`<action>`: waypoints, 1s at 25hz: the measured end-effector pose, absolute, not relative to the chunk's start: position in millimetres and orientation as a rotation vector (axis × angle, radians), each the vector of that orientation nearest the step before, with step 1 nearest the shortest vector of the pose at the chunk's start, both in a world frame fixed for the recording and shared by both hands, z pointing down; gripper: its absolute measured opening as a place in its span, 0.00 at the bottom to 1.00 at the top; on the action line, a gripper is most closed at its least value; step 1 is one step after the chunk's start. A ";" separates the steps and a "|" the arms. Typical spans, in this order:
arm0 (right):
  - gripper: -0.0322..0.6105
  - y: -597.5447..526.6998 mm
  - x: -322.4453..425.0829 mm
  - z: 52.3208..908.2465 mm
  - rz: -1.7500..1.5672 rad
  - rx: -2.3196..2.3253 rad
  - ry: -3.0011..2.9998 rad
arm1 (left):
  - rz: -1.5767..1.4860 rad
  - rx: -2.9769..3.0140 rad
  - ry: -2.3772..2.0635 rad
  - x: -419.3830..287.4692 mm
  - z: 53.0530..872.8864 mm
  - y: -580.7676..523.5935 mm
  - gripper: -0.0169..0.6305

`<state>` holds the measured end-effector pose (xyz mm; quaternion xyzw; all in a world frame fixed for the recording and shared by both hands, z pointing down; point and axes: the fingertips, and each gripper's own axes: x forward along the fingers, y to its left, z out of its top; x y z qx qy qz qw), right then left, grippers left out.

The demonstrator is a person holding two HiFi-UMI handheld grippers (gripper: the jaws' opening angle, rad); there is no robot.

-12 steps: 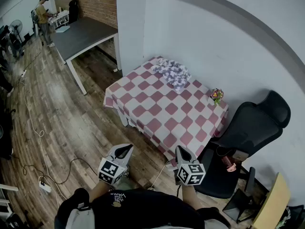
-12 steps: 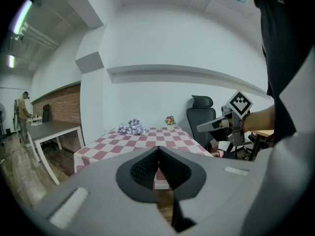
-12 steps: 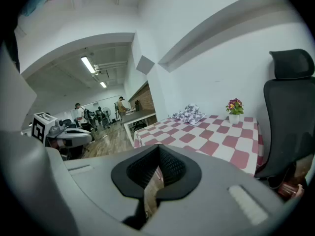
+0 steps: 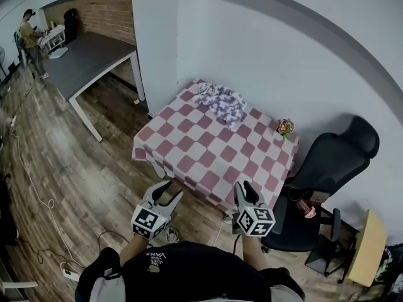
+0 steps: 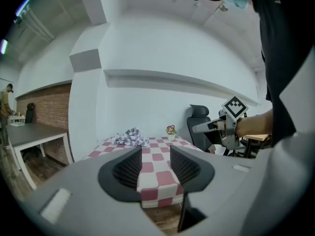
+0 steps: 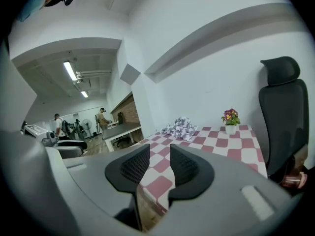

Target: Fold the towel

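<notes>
Person (image 4: 28, 31): stands far off at the top left of the head view, by the far end of a grey table.
Grey table (image 4: 88, 56): long and on white legs. It runs along a brick wall (image 4: 88, 8), well apart from the checked table.
Floor (image 4: 82, 168): wood planks.
Left gripper (image 5: 154, 156): held low, in front of the near edge of the checked table and short of it. Its jaws stand partly apart with a clear gap, and nothing is between them.
Checked table (image 4: 208, 159): covered with a red and white checked cloth that hangs over the sides. It is pushed up against the white wall.
Towel (image 4: 221, 102): a crumpled heap with a grey and white pattern, not folded. It lies on the checked cloth at the far side, near the wall and toward the far left corner, well apart from both grippers.
Right gripper (image 6: 160, 154): held beside the left one, near the table's near right corner and not touching it. Its jaws are partly apart in much the same gap, with only the cloth seen past them and nothing gripped.
Flower pot (image 4: 286, 128): small, with pink and yellow blooms. It stands upright at the far right edge of the checked table, apart from the towel.
Chair (image 4: 334, 162): a black office chair with a headrest, just beside the table's right side.
Board (image 4: 368, 247): tan, at the far right beyond the chair.
</notes>
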<state>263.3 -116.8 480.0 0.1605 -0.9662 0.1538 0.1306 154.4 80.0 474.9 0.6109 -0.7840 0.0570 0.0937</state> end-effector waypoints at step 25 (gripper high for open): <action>0.25 -264.1 124.8 526.3 0.489 0.821 -2.707 | 0.302 1.948 -2.133 -47.1 504.7 -42.0 0.31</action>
